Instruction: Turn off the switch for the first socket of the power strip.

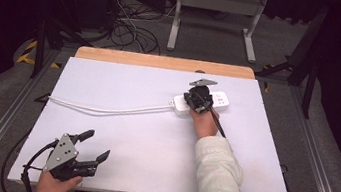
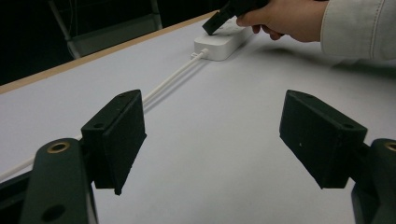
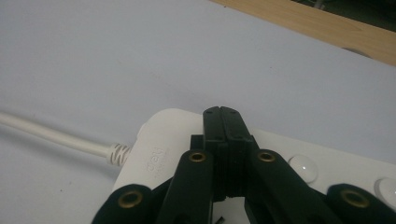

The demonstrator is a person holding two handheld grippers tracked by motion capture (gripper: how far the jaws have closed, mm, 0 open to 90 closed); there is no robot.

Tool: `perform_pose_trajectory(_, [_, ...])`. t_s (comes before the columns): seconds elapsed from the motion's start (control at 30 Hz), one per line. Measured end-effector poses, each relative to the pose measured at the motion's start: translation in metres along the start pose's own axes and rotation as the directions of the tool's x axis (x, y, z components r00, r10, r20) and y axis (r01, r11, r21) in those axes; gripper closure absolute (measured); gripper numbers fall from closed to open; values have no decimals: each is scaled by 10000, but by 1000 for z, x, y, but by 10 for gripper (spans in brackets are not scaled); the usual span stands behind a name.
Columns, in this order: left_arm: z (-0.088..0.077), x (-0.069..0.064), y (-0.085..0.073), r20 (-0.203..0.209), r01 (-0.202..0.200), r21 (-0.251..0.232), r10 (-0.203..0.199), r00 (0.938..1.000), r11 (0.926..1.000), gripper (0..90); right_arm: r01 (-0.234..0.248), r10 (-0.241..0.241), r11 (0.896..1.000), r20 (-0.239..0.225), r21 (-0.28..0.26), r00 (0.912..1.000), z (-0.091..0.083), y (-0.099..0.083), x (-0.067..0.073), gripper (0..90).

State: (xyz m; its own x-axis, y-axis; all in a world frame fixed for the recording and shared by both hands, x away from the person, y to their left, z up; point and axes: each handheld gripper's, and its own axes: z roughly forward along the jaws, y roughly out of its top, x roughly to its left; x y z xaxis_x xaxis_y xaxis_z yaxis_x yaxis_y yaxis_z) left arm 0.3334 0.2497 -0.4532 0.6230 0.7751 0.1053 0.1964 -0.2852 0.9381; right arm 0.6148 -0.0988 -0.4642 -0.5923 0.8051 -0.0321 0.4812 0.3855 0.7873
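The right gripper (image 1: pixel 197 100) had its jaws pressed together, tips over the white power strip (image 1: pixel 220 102) at the table's (image 1: pixel 117 134) far right, perhaps touching it. The left gripper (image 1: pixel 95 147) rested near the front-left corner, jaws spread wide on nothing.

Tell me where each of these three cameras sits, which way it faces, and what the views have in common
High view: above the person's side, facing forward and down on the table; both forearms, left gripper, right gripper.
Left gripper view: on the left gripper, looking across the table between open jaws.
Right gripper view: on the right gripper, jaws shut, tips over the power strip.
All three share the power strip and its cord.
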Motion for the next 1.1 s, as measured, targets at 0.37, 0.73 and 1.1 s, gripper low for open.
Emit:
perform_pose_trajectory(0.37, [0,0,0,-5,-91,32,91,10000,10000,229,-135,137,9997,99,-197,9999,0,-3,1,900])
perform_pose_trajectory(0.73, [0,-1,0,-18,-105,19,105,9999,9999,229,-129,133,9994,147,-310,9998,0,-5,2,900])
perform_pose_trajectory(1.1, [0,1,0,-43,-47,-26,47,10000,10000,229,-52,49,9997,-124,-219,9999,-10,6,3,900])
